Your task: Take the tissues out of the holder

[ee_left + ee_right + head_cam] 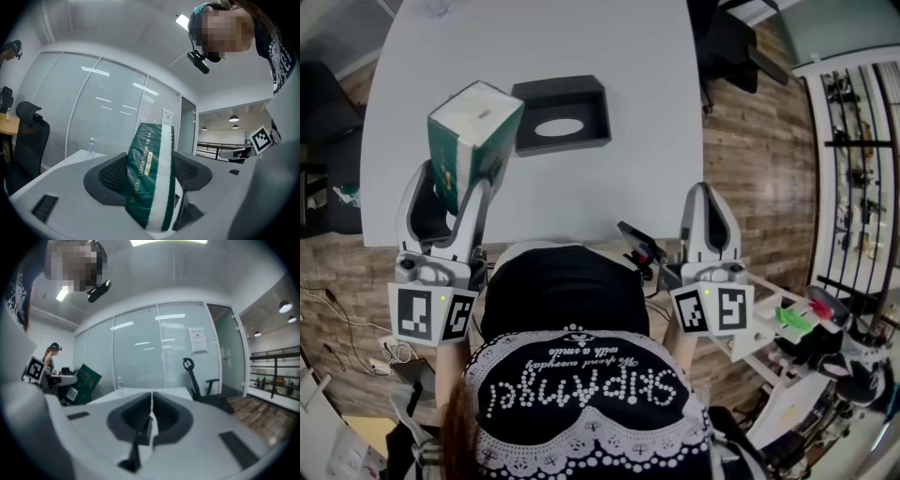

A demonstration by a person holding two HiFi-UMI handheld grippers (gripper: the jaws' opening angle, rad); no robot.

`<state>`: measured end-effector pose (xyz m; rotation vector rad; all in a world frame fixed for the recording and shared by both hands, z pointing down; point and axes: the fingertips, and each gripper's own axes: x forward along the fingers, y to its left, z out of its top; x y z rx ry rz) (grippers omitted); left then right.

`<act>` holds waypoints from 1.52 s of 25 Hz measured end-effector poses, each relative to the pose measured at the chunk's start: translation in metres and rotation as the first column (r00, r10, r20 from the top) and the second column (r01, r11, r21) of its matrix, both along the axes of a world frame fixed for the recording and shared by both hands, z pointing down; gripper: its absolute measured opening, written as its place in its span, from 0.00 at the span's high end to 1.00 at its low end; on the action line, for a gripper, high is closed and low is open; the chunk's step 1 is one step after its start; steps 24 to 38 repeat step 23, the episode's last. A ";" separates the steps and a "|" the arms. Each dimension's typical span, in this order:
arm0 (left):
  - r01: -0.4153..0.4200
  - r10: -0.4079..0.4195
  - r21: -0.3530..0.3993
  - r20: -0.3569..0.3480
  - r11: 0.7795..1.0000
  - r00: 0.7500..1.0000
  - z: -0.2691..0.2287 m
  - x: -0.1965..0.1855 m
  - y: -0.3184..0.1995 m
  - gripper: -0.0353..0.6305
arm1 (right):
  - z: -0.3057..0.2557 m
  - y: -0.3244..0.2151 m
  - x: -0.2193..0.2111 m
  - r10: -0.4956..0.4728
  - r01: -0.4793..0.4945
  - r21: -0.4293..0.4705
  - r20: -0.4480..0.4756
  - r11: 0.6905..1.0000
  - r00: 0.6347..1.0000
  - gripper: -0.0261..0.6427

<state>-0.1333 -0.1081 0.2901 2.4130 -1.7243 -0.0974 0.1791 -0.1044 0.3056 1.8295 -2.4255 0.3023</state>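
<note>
- My L gripper (455,187) is squeezed tight on the tissues (475,117). It grabs the green pack low down, so most of it sticks up free. I think that's so the pack clears the holder.
- Tissues are up in the air over the table's left part, near the holder but not touching it.
- Holder (581,94) lies flat on the table (534,37), slot up. White shows in the slot; can't tell what. Job's prob. nearly done.
- Lots of bare table on the far side & right, so there's good room to put the pack down. The near edge is close to me, so watch that.
- My R gripper (706,202) is closed w/ nothing in it. It's by the near edge, well away from the holder, so it blocks nothing.
</note>
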 end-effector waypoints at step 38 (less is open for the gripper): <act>-0.007 0.007 0.001 -0.007 1.000 1.000 -0.001 0.000 -0.002 0.45 | 0.001 -0.001 -0.002 0.000 0.000 -0.008 -0.013 1.000 1.000 0.91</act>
